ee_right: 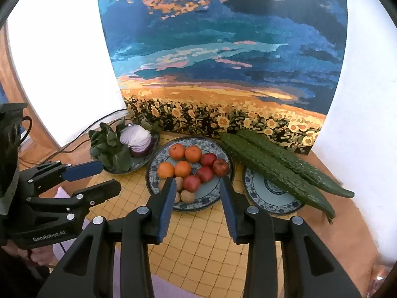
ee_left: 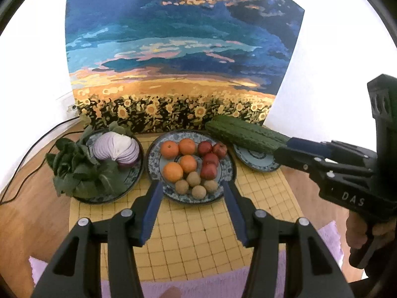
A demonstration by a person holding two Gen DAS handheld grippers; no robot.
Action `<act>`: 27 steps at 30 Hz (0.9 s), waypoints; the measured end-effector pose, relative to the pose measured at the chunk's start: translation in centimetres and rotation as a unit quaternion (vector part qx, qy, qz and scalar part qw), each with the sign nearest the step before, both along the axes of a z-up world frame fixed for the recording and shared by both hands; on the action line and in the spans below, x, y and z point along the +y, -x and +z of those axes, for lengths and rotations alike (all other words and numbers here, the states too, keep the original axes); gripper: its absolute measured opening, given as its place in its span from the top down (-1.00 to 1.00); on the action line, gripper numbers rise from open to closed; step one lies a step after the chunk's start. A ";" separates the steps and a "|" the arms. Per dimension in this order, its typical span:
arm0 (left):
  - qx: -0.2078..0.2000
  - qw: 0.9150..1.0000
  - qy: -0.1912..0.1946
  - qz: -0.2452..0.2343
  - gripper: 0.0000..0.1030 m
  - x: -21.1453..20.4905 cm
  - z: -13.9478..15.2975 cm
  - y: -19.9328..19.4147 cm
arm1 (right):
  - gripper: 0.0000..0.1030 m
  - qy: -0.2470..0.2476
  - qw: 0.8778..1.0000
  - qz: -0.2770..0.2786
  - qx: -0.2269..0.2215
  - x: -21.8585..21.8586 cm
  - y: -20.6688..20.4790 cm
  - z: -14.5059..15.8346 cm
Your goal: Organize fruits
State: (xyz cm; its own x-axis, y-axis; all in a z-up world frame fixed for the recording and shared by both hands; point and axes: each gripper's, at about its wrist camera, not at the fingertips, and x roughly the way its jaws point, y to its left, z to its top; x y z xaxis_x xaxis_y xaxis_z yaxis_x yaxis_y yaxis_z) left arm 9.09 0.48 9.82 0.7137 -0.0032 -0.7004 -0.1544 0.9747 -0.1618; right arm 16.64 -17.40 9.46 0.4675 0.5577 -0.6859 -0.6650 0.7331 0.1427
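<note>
The fruit plate point(ee_left: 224, 159) sits just ahead of both tongs, its oranges point(ee_left: 187, 163), red fruits point(ee_left: 210, 159) and brown fruits point(ee_left: 193, 179) already grouped by kind, which suggests the sorting is largely done. The left tongs point(ee_left: 191, 188) and right tongs point(ee_right: 197, 185) hover short of its near rim, both wide apart and holding nothing, probably ready for a last pick. The right view alone shows the cucumbers point(ee_right: 273, 166) across the plate point(ee_right: 273, 196) beyond the right tongs; the left view shows the greens point(ee_left: 82, 166) and onion point(ee_left: 116, 149) more fully.
</note>
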 end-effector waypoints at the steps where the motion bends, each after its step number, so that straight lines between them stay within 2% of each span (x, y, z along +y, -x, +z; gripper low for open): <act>1: 0.001 1.000 0.003 0.001 -0.05 0.0 0.0 0.3 | 0.27 0.002 1.000 -0.001 -0.002 -0.1 0.3 0.1; 8: 0.021 0.999 0.041 -0.005 -0.15 -0.8 -1.7 2.6 | 0.27 0.015 1.000 -0.005 -0.012 -0.5 2.7 -0.1; 12: 0.033 0.999 0.035 -0.022 -0.15 -2.0 -2.6 3.5 | 0.27 0.019 1.000 -0.010 -0.002 -1.0 4.0 -0.6; 19: 0.030 0.999 0.033 -0.029 -0.15 -2.3 -2.3 4.5 | 0.27 0.027 0.999 -0.012 0.021 -1.7 5.9 -2.0; 27: 0.076 0.996 0.027 -0.029 -0.15 -2.9 -4.1 5.0 | 0.27 0.039 0.997 -0.022 0.059 -2.6 6.8 -4.1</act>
